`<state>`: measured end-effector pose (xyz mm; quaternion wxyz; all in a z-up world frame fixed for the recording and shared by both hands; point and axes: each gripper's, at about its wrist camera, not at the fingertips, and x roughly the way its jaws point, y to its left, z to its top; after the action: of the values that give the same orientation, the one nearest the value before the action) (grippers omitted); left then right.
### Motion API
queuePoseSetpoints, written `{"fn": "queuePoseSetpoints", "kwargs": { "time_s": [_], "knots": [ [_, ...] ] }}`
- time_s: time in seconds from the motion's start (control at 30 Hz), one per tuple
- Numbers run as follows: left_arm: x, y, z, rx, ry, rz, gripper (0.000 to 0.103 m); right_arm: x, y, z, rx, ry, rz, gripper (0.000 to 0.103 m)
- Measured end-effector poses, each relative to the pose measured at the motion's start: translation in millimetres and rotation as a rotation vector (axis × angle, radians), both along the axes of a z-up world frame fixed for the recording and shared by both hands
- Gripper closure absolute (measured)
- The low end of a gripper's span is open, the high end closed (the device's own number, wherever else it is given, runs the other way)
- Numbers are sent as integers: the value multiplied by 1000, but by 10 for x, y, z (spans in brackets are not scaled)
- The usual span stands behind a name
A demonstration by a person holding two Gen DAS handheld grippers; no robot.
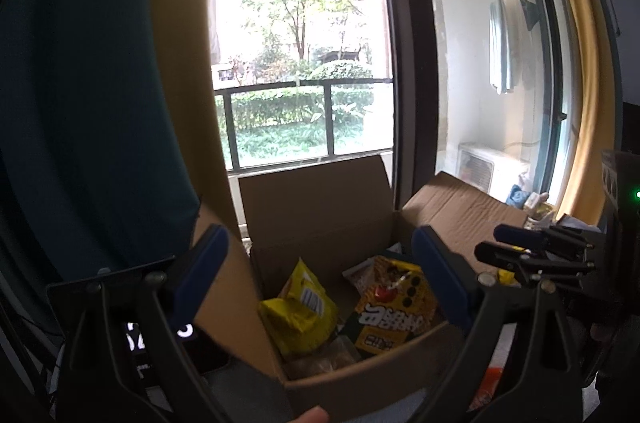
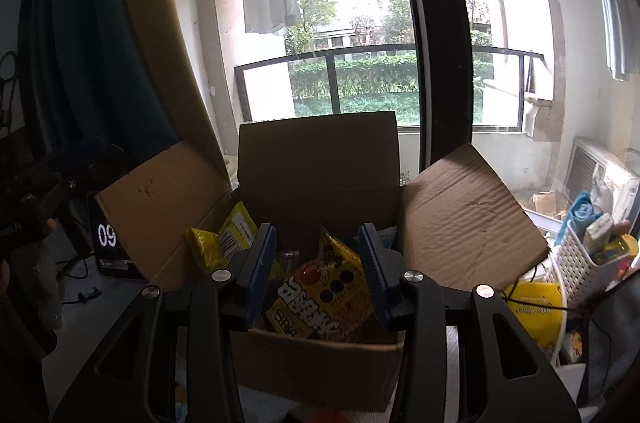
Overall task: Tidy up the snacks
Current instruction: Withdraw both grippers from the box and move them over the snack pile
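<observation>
An open cardboard box (image 1: pixel 360 383) (image 2: pixel 320 363) holds the snacks. Inside lie a yellow bag (image 1: pixel 300 311) (image 2: pixel 224 243) on the left and an orange-yellow bag with Korean lettering (image 1: pixel 392 307) (image 2: pixel 324 295) on the right. My left gripper (image 1: pixel 320 275) hangs wide open over the box, nothing between its blue pads. My right gripper (image 2: pixel 316 263) is open above the box's front edge. The orange-yellow bag shows between its fingers, lying in the box and untouched by the pads. In the left wrist view the right gripper (image 1: pixel 490 242) reaches in from the right.
The box's flaps stand up at the back, left and right (image 2: pixel 468 215). A white slotted basket (image 2: pixel 576 263) with packets and a yellow bag (image 2: pixel 532 307) sit right of the box. A dark display with white digits (image 2: pixel 107 235) stands to the left. A glass door rises behind.
</observation>
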<state>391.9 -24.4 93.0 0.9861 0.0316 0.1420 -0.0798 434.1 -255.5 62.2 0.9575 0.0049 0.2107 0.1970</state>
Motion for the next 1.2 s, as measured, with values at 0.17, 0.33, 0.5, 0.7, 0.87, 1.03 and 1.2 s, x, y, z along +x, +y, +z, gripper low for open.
{"fn": "queuePoseSetpoints", "kwargs": {
  "time_s": [0.17, 0.33, 0.5, 0.7, 0.87, 1.03, 1.2],
  "knots": [
    [-272, -6, 1, 4, -2, -18, 8, -320, -59, 52, 1, -8, 2, 58],
    [-493, -5, -15, 6, -5, -31, 8, -552, -124, 82, 20, -16, -4, 58],
    [-674, 40, -49, -8, -2, -30, 8, -734, -168, 123, 32, -26, -8, 58],
    [-782, 43, -124, -4, 14, -36, 8, -941, -236, 113, 41, -30, -18, 58],
    [-868, 85, -191, -10, 31, -30, 8, -1053, -330, 48, 50, -12, -34, 58],
    [-896, 168, -306, -23, 61, -18, 8, -1176, -423, -82, 52, 14, -54, 58],
    [-966, 248, -487, -38, 104, -8, 8, -1296, -490, -216, 61, 48, -66, 58]
  ]
}}
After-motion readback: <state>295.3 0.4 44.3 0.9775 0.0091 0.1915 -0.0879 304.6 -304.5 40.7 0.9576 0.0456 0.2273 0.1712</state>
